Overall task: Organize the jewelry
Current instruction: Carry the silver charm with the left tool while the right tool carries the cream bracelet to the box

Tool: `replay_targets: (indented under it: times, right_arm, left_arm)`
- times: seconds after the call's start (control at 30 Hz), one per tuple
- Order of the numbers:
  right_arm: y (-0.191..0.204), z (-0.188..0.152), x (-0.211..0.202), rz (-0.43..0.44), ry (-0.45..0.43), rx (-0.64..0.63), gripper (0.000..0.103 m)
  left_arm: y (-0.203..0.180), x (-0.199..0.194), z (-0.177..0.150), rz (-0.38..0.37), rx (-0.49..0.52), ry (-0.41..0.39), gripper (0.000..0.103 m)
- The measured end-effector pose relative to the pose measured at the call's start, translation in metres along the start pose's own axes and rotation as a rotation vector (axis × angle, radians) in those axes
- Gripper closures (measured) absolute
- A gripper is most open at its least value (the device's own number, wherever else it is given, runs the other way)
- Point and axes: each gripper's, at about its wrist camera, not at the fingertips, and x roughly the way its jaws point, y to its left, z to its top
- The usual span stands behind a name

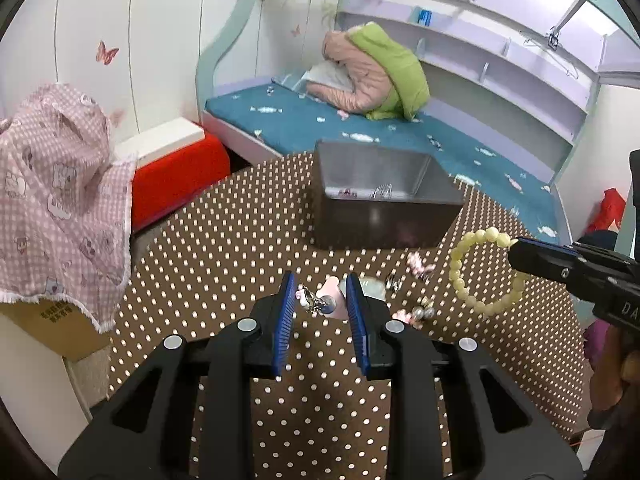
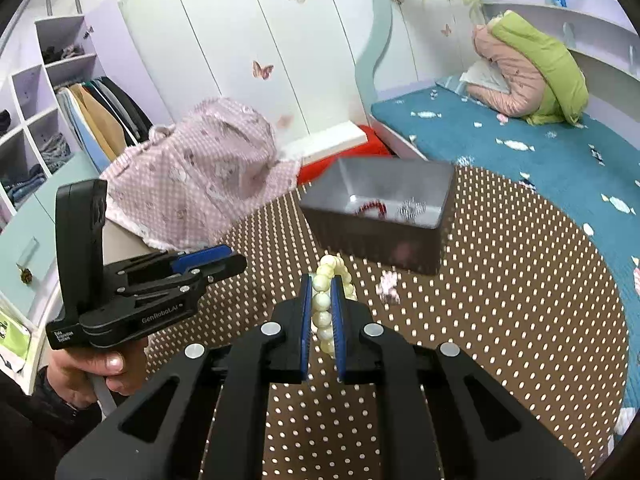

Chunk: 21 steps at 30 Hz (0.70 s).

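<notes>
Brown cloth with white dots covers the round counter (image 1: pixel 224 240) beneath both my grippers. Nearest in my left wrist view, my left gripper (image 1: pixel 321 300) has its blue pads partly drawn in around a small silvery piece with a pink part (image 1: pixel 320 300); I cannot tell whether the pads actually press on it. Just past it a loose scatter of small jewelry (image 1: pixel 416 308) lies on the cloth, some pink, some silvery.

My right gripper (image 2: pixel 322 312) is pressed together on a pale yellow bead bracelet (image 2: pixel 323 308), the beads running between the pads. From the left wrist view the bracelet (image 1: pixel 480 268) hangs as an open ring from that gripper's tip, above the cloth.

Farther on, near the far edge of the counter, stands a dark grey open box (image 2: pixel 380 216). Inside it lie a red beaded piece (image 2: pixel 372 209) and a silvery piece (image 2: pixel 412 210).

Beyond the counter is a bed with a blue sheet (image 2: pixel 500 136), and a pink and green jacket (image 2: pixel 528 72) is heaped on it. To the left a pink checked cloth (image 2: pixel 200 176) drapes over something.
</notes>
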Motion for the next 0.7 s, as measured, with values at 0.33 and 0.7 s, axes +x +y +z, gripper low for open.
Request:
replay_targets:
  times: [0.33, 0.7]
  right_arm:
    - [0.008, 0.069, -0.032, -0.012, -0.166, -0.076, 0.095]
    - [-0.003, 0.118, -0.042, -0.031, -0.241, -0.091, 0.095]
  left_arm:
    - [-0.016, -0.034, 0.061, 0.000, 0.054, -0.145, 0.077]
    - [-0.027, -0.045, 0.133, -0.016, 0.061, -0.249, 0.077]
